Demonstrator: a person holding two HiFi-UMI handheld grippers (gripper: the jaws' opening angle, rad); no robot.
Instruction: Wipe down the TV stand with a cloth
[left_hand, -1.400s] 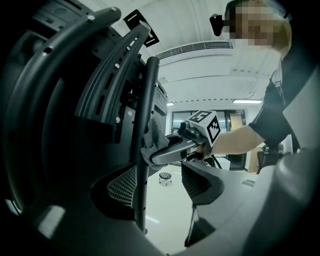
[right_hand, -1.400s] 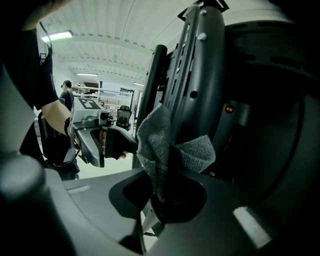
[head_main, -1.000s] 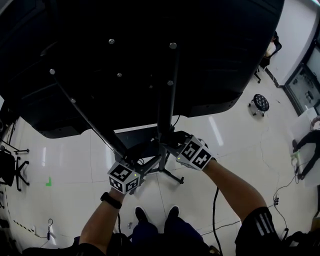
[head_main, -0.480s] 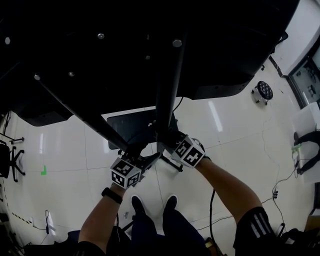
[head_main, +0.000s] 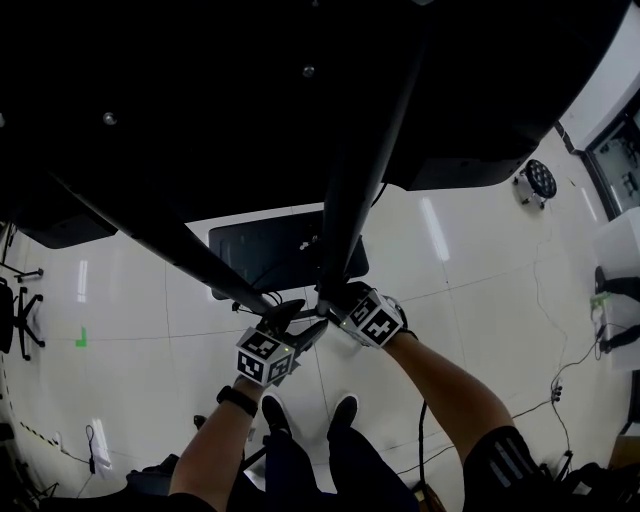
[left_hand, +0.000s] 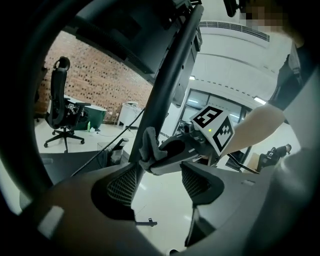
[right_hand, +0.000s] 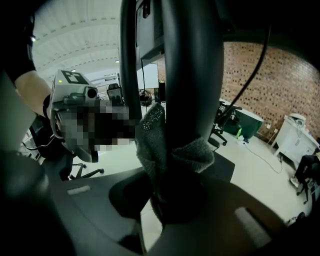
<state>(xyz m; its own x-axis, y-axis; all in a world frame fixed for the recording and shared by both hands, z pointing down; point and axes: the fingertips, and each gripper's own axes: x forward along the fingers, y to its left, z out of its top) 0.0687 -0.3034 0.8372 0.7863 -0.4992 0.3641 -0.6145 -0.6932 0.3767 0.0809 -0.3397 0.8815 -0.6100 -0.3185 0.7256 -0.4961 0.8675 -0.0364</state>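
Observation:
The black TV stand pole (head_main: 365, 170) runs down to a dark base plate (head_main: 260, 245). A second, thinner strut (head_main: 150, 235) slants to the left of the pole. My right gripper (head_main: 330, 300) is shut on a grey cloth (right_hand: 165, 145), which is pressed around the pole (right_hand: 192, 75) low down. In the left gripper view the cloth (left_hand: 148, 142) shows bunched against the pole (left_hand: 165, 90). My left gripper (left_hand: 160, 185) is open just left of the right one, holding nothing, and its cube (head_main: 265, 355) shows in the head view.
The TV's black back panel (head_main: 250, 80) hangs overhead. My feet (head_main: 300, 420) stand right behind the base. Cables trail across the white floor (head_main: 480, 300). A stool (head_main: 540, 178) stands far right, and an office chair (left_hand: 60, 110) stands by a brick wall.
The head view has tipped further under the TV. My right gripper with the cloth has shifted a little down and left along the pole; the left has drifted right, closer to it.

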